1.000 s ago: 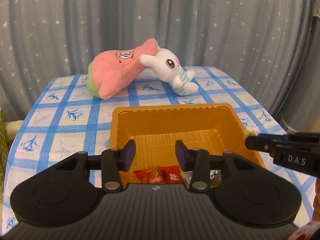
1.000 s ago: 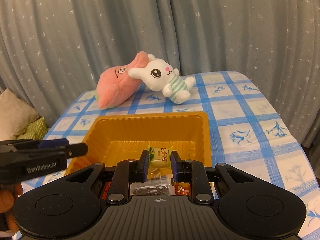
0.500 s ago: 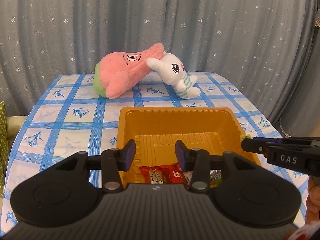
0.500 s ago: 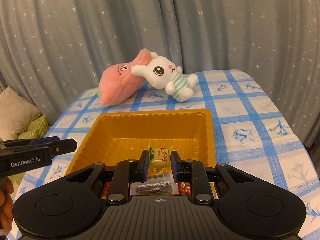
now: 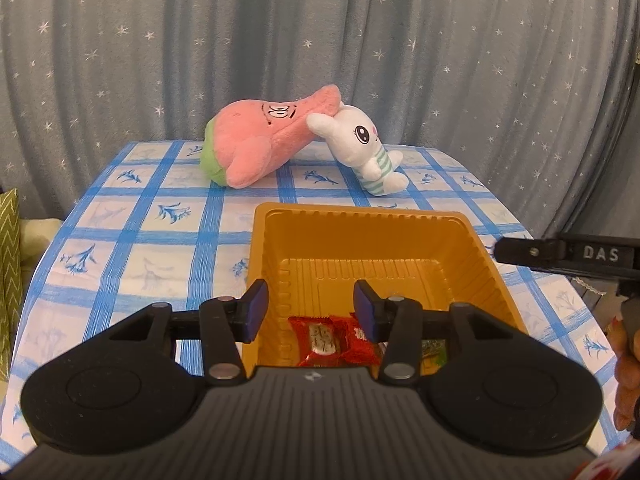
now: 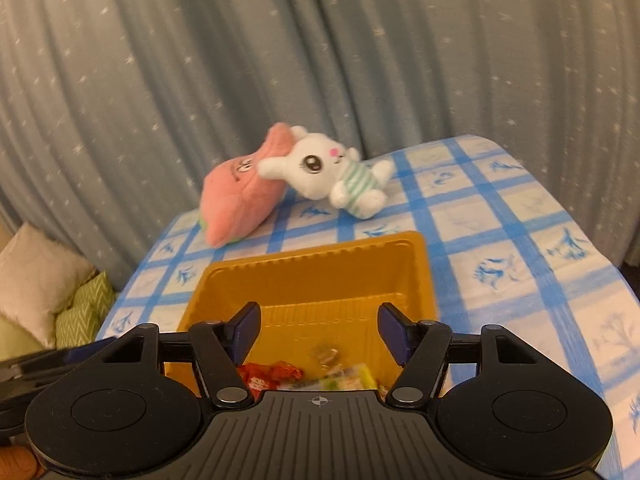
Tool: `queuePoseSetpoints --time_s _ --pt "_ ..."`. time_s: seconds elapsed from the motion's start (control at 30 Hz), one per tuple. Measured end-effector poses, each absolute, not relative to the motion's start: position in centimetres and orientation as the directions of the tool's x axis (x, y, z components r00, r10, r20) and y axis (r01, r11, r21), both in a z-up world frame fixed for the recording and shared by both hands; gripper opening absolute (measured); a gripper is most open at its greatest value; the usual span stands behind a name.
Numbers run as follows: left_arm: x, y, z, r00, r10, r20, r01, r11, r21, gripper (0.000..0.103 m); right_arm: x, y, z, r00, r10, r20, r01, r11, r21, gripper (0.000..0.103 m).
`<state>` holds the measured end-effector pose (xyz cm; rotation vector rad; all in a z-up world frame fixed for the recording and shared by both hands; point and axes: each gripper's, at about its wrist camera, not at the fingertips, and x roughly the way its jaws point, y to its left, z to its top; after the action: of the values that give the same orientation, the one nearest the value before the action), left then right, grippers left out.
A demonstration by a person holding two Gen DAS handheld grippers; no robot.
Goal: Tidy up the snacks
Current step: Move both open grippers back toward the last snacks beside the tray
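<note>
Judging by wrapped snacks (image 6: 320, 374) piled lower-centre in the orange plastic tray (image 5: 372, 252), you're nearly done; both grippers (image 5: 308, 308) (image 6: 319, 330) gape, holding nothing.

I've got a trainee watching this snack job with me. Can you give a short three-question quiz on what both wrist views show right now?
1. True or false: the right tool is clamped on a snack packet.
2. Where do the red snack packets lie?
A. on the tablecloth
B. in the orange tray
C. against the plush toys
3. Fill in: the white bunny plush leans against the ____ plush.

Key:
1. False. Its jaws stand wide apart with nothing between them, and the left tool is open as well.
2. B, at the tray's near end.
3. Pink.
</note>
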<state>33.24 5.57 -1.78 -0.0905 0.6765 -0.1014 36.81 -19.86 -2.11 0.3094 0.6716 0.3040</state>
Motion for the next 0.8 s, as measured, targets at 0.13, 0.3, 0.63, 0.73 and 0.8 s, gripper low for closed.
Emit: queuePoseSetpoints --time_s 0.13,0.3,0.63,0.73,0.8 --pt "31.5 5.4 -1.6 0.779 -0.126 -0.614 0.057 0.990 -0.132 0.047 34.8 -21.6 -2.6 0.746 0.342 -0.572 -0.133 0.917 0.375 0.065" --pt "28.5 4.8 -1.3 0.780 -0.142 -0.609 0.052 0.985 -0.163 0.052 30.2 -23.8 -3.6 0.740 0.319 -0.592 -0.069 0.912 0.404 0.065" --pt "21.5 3.7 -1.6 0.771 -0.137 -0.622 0.024 0.982 -0.187 0.063 20.4 -25.1 -4.6 0.737 0.248 -0.629 -0.058 0.950 0.306 0.065" --pt "19.2 3.6 -1.9 0.766 -0.128 -0.629 0.009 0.982 -0.188 0.068 18.2 -25.3 -4.6 0.736 0.242 -0.633 -0.075 0.957 0.279 0.065" --pt "18.1 3.6 -2.2 0.762 -0.122 -0.636 0.000 0.982 -0.188 0.069 16.9 -25.2 -4.6 0.737 0.235 -0.634 -0.091 0.964 0.252 0.065"
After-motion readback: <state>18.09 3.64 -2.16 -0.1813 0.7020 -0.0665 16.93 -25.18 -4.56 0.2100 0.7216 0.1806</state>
